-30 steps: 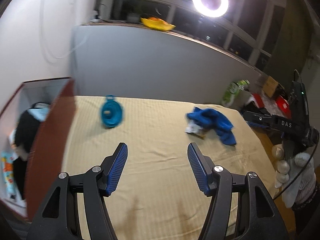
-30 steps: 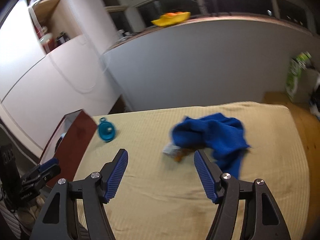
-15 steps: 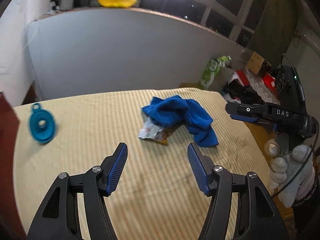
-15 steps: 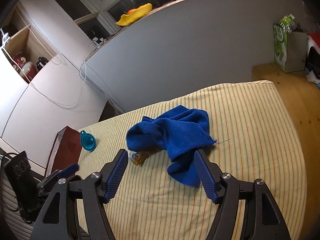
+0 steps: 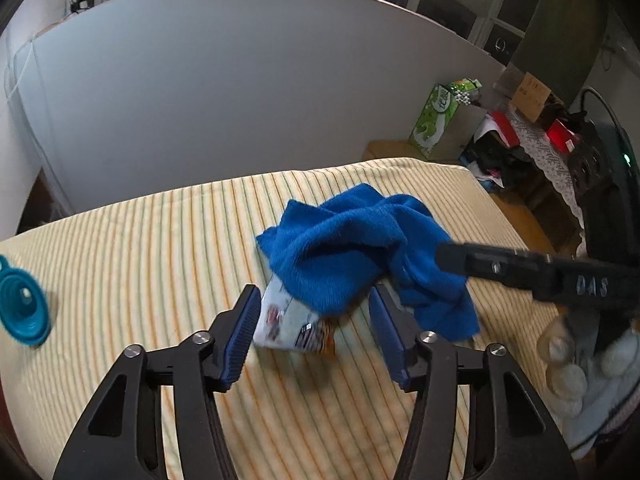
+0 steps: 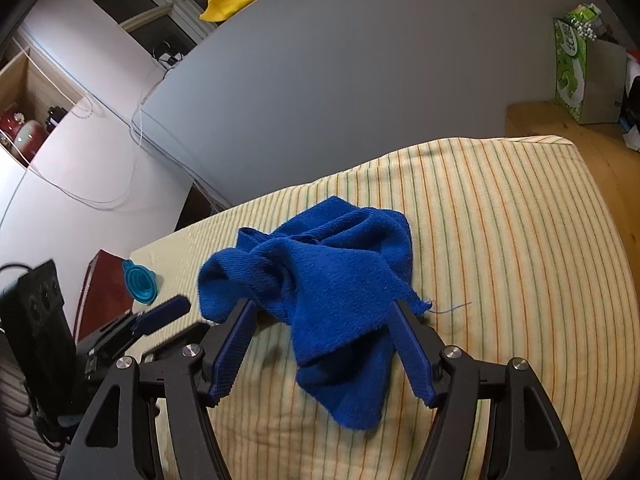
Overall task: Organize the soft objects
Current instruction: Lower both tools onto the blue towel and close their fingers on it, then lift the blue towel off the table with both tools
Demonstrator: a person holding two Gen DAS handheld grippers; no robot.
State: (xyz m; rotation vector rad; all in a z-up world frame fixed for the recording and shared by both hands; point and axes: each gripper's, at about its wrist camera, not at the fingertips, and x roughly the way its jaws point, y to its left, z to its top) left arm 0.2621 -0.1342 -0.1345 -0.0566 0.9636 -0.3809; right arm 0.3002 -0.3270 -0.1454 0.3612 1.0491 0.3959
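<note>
A crumpled blue towel (image 5: 360, 248) lies on the striped yellow cloth (image 5: 140, 248) and partly covers a snack packet (image 5: 288, 324). My left gripper (image 5: 314, 336) is open, its fingers either side of the packet's near end. My right gripper (image 6: 324, 344) is open, straddling the near part of the towel (image 6: 320, 280). The right gripper also shows at the right of the left wrist view (image 5: 520, 272). The packet is hidden in the right wrist view.
A teal collapsible funnel (image 5: 24, 312) lies at the cloth's left; it also shows in the right wrist view (image 6: 140, 284). A dark red box (image 6: 104, 292) stands beyond it. A grey panel (image 5: 240, 100) backs the table. A green bag (image 5: 436, 120) and clutter sit at right.
Both grippers have moved in toward the towel and packet, which now lie between their fingers. The left view has swung right, away from the red box.
</note>
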